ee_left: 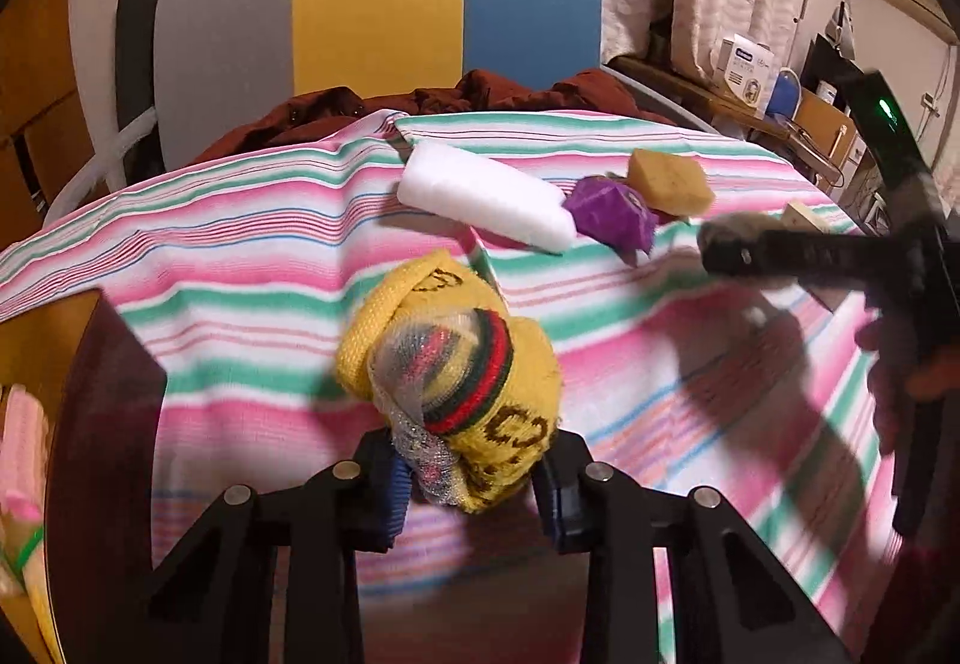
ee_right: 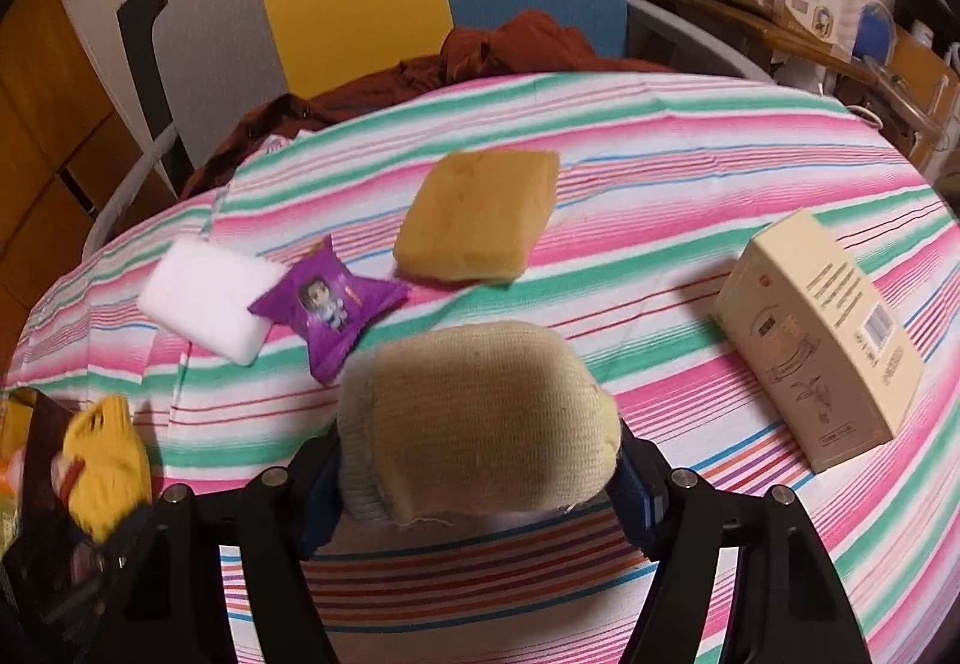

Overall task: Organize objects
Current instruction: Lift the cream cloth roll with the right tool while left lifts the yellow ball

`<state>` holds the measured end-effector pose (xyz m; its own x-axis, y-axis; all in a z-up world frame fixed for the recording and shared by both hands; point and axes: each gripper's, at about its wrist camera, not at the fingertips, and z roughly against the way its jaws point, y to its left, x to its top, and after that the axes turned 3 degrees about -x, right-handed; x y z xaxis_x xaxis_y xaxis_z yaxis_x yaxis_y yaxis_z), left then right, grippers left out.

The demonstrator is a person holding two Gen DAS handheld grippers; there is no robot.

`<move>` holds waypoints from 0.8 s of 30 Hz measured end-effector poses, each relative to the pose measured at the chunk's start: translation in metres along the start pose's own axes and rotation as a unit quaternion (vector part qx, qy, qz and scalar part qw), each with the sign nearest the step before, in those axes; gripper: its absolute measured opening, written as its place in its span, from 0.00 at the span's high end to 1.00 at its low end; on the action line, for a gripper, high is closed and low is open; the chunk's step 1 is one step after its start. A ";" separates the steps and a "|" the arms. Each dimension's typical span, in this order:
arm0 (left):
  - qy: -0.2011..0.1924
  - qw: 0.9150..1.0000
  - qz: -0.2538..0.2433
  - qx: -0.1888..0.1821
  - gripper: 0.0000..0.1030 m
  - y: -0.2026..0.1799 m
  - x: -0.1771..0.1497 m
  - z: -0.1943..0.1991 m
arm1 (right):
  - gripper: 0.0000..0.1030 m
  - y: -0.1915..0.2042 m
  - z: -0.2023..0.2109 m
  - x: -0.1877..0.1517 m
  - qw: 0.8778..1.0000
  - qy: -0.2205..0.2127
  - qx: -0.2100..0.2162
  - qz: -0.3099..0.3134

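Observation:
My left gripper point(ee_left: 474, 490) is shut on a yellow rolled sock point(ee_left: 456, 364) with a red and green band and a bit of mesh netting, held just above the striped cloth point(ee_left: 240, 256). In the right wrist view this sock point(ee_right: 108, 454) shows blurred at the far left. My right gripper point(ee_right: 480, 490) is shut on a beige rolled sock point(ee_right: 480, 424), its pads pressing both sides. On the cloth beyond lie a white foam block point(ee_right: 210, 298), a purple snack packet point(ee_right: 330, 304), a yellow sponge point(ee_right: 480, 214) and a cream carton point(ee_right: 828, 328).
A dark container point(ee_left: 102, 424) with pink and yellow items inside sits at the left edge. A chair back in grey, yellow and blue point(ee_left: 372, 10) stands behind the table with a rust-red garment point(ee_left: 480, 91). Cluttered shelves point(ee_left: 780, 88) are at the right.

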<state>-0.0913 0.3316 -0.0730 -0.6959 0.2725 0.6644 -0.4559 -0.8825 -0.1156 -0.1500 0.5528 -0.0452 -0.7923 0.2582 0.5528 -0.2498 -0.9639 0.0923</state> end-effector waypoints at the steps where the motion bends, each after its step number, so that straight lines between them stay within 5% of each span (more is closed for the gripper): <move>1: -0.001 1.000 -0.003 -0.002 0.68 -0.001 -0.002 0.002 | 0.29 0.000 0.002 0.000 1.000 -0.002 -0.001 -0.001; 24: -0.069 0.991 -0.066 -0.092 0.70 -0.016 -0.062 0.099 | 0.29 0.046 0.030 -0.008 0.989 -0.099 -0.010 0.112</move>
<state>0.0137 0.2907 -0.0393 -0.5461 0.3150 0.7762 -0.6404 -0.7543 -0.1444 -0.1388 0.5041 -0.0202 -0.7050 0.0193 0.7090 -0.0936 -0.9934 -0.0661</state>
